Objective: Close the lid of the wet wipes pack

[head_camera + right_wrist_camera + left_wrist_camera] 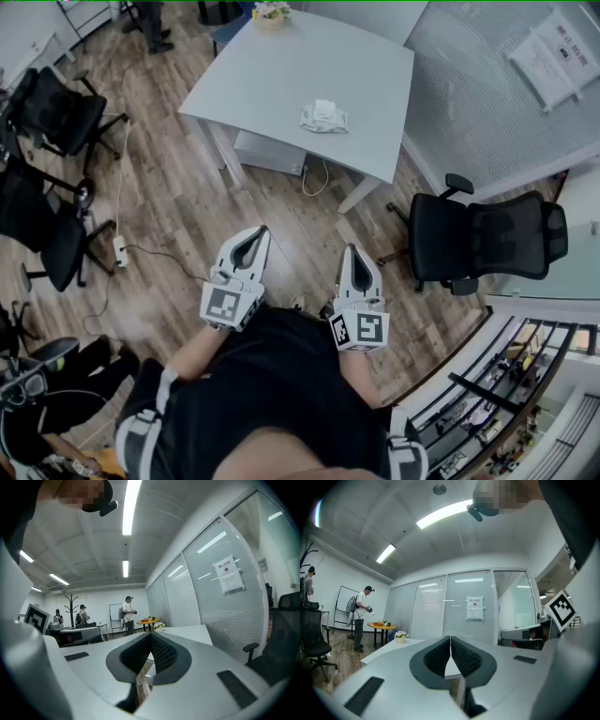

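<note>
Item: wet wipes pack (324, 117) on surface (272, 75), well ahead of us.
Left tongs (259, 232) & right tongs (353, 249) both pressed together, empty; pack approx. midway between them, long axis crosswise.

The head camera looks steeply down over the left gripper (261, 232) and right gripper (353, 251), whose level cameras share the table (281, 84) well ahead of them.

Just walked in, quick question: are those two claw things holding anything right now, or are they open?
Left gripper: closed, holding nothing.
Right gripper: closed, holding nothing.
</note>
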The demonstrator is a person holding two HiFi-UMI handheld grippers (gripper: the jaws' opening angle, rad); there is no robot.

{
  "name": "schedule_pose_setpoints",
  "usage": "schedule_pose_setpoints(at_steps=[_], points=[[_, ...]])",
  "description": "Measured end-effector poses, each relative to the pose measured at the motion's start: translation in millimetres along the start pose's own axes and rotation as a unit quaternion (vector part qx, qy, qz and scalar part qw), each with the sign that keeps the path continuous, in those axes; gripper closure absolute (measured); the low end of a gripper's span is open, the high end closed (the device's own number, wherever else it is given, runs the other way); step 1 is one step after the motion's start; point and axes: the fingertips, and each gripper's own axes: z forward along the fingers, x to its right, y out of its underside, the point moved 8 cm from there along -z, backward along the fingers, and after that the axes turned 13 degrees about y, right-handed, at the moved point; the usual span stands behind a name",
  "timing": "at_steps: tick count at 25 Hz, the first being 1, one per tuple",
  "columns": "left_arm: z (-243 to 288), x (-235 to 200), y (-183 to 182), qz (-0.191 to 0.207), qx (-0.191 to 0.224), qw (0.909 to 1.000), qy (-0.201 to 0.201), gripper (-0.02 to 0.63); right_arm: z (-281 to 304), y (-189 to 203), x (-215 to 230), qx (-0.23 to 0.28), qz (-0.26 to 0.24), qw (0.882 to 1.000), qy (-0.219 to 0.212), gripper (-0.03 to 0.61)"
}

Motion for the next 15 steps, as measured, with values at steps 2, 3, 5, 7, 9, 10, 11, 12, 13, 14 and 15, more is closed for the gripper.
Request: schedule_pose_setpoints(at_steps=[2,3,5,7,9,10,11,12,13,14,15], points=[[0.1,-1.1,-0.6,0.001,-0.001,1.0,0.0,0.588,0.6,-0.6,-1.3,0.0,-0.002,1.0,0.0,0.557],[0.2,-1.6,-0.9,0.002,-0.001,1.0,0.0,0.588,1.1,-0.8,-1.9,-0.001,-0.003,1.0,0.0,0.557],[0.7,-2.7,-1.5,0.003,0.0,1.0,0.001,0.588,2.1,-1.2,-2.8,-0.002,-0.005,1.0,-0.001,0.557],[0.9,-3.3,-1.4,0.001,0.001,1.0,0.002,0.588,2.3,-1.9,-3.1,-0.003,-0.004,1.0,0.0,0.557],[0.7,-4.0,-0.9,-0.003,0.0,1.0,0.003,0.588,1.3,-4.0,-3.2,0.002,-0.001,1.0,0.003,0.558],[0.4,-4.6,-0.8,-0.004,0.0,1.0,0.002,0.588,1.0,-5.5,-3.4,0.007,0.002,1.0,0.003,0.557],[0.1,-5.6,-0.9,-0.005,0.002,1.0,0.002,0.588,1.2,-6.8,-3.7,0.014,0.006,1.0,0.003,0.557],[-0.2,-6.9,-0.9,-0.005,0.003,1.0,0.002,0.588,2.4,-7.2,-4.3,0.019,0.01,1.0,0.003,0.557],[-0.2,-8.4,-0.8,-0.005,0.003,1.0,0.003,0.588,4.6,-6.6,-5.2,0.021,0.012,1.0,0.002,0.555],[0.0,-9.9,-0.4,-0.005,0.004,1.0,0.004,0.588,7.3,-4.9,-6.2,0.019,0.013,1.0,0.001,0.532],[0.1,-11.1,0.1,-0.006,0.006,0.9999,0.006,0.588,9.6,-2.6,-7.3,0.014,0.013,1.0,-0.001,0.474]])
